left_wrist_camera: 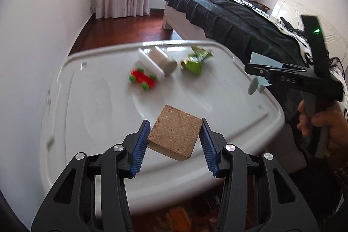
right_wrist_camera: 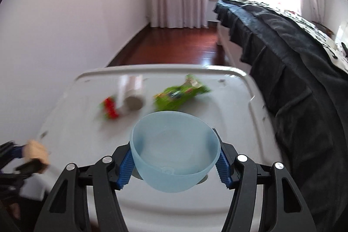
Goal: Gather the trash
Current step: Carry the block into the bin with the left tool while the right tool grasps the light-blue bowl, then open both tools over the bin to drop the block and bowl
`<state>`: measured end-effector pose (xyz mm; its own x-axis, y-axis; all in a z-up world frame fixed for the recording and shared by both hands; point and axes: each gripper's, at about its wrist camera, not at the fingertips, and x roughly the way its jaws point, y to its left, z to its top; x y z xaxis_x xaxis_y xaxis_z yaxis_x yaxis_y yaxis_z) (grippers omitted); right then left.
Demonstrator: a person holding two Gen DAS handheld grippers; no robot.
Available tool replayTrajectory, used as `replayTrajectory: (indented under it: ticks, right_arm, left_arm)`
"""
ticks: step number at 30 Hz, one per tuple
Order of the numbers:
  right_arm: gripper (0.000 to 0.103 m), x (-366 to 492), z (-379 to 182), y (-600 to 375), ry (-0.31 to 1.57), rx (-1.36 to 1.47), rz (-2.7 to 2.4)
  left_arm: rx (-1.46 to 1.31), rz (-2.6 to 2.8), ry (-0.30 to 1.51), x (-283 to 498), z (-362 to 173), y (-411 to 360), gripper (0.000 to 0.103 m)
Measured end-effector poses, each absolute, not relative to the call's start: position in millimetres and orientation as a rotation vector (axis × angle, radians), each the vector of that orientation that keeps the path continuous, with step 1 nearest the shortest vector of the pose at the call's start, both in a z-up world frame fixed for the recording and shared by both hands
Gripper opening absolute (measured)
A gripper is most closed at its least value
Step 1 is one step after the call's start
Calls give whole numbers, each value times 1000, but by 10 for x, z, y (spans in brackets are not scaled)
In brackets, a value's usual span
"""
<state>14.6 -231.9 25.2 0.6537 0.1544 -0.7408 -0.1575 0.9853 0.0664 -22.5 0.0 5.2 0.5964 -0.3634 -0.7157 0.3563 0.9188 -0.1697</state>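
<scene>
My left gripper (left_wrist_camera: 175, 124) is shut on a square wooden block (left_wrist_camera: 176, 134), held tilted just above the white lid (left_wrist_camera: 87, 123). My right gripper (right_wrist_camera: 174, 146) is shut on a light blue plastic bowl (right_wrist_camera: 174, 158), its blue pads pressing the bowl's sides. On the far part of the lid lie a crumpled green snack wrapper (left_wrist_camera: 195, 60) (right_wrist_camera: 180, 94), a cardboard roll (left_wrist_camera: 163, 61) (right_wrist_camera: 133, 95) and a red and green toy car (left_wrist_camera: 143, 78) (right_wrist_camera: 109, 110). The right gripper (left_wrist_camera: 256, 71) also shows at the right of the left wrist view, and the block (right_wrist_camera: 37, 151) at the lower left of the right wrist view.
The lid (right_wrist_camera: 228, 199) tops a white storage box beside a bed with a dark blanket (left_wrist_camera: 239, 21) (right_wrist_camera: 293, 79) on the right. A white wall (left_wrist_camera: 32, 47) runs along the left. Red wood floor (right_wrist_camera: 174, 45) and curtains lie beyond. A person's hand (left_wrist_camera: 315, 123) holds the right gripper's handle.
</scene>
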Motion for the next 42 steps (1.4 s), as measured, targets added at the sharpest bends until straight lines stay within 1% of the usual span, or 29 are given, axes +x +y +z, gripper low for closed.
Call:
replayTrajectory:
  ticks: [3, 9, 16, 17, 18, 19, 20, 21, 22, 23, 28, 33, 38, 42]
  right_arm:
    - [62, -358, 126, -2174, 890, -2, 226]
    - [62, -1012, -272, -1967, 1026, -51, 281]
    - [62, -1414, -569, -1881, 1120, -99, 291]
    - [72, -1441, -613, -1856, 1138, -117, 291]
    - [88, -1461, -625, -1846, 1144, -133, 283]
    - [94, -1468, -609, -1846, 1131, -141, 264]
    - [98, -1489, -608, -1850, 1118, -146, 255]
    - [98, -1485, -590, -1846, 1111, -160, 246]
    - [98, -1475, -571, -1845, 1102, -177, 233]
    - [98, -1461, -539, -1854, 1083, -196, 208]
    - [98, -1402, -398, -1977, 1030, -148, 191]
    - [98, -1135, -174, -2071, 991, -107, 179]
    - [98, -662, 175, -2053, 900, -127, 173]
    - [98, -180, 295, -1999, 848, -163, 140]
  left_arm:
    - [-23, -410, 865, -593, -57, -2, 46]
    - [-19, -408, 969, -1157, -361, -13, 46]
    - [-24, -408, 1032, -1390, -564, 19, 46]
    - [-22, -410, 1037, -1404, -580, 12, 46]
    - [-19, -410, 1040, -1435, -598, 0, 47]
    - [-19, -415, 1047, -1448, -603, -12, 54]
    - [-23, -409, 1048, -1466, -596, -13, 69]
    - [-24, -391, 1041, -1489, -576, -10, 76]
    - [-24, -369, 1022, -1491, -538, -7, 84]
    - [-28, -358, 996, -1495, -498, 4, 89]
    - [-59, -356, 936, -1487, -401, 62, 90]
    - [-50, -325, 884, -1388, -270, 82, 90]
    - [8, -287, 792, -1150, -19, -27, 90]
    - [-8, -291, 732, -877, 151, -129, 90]
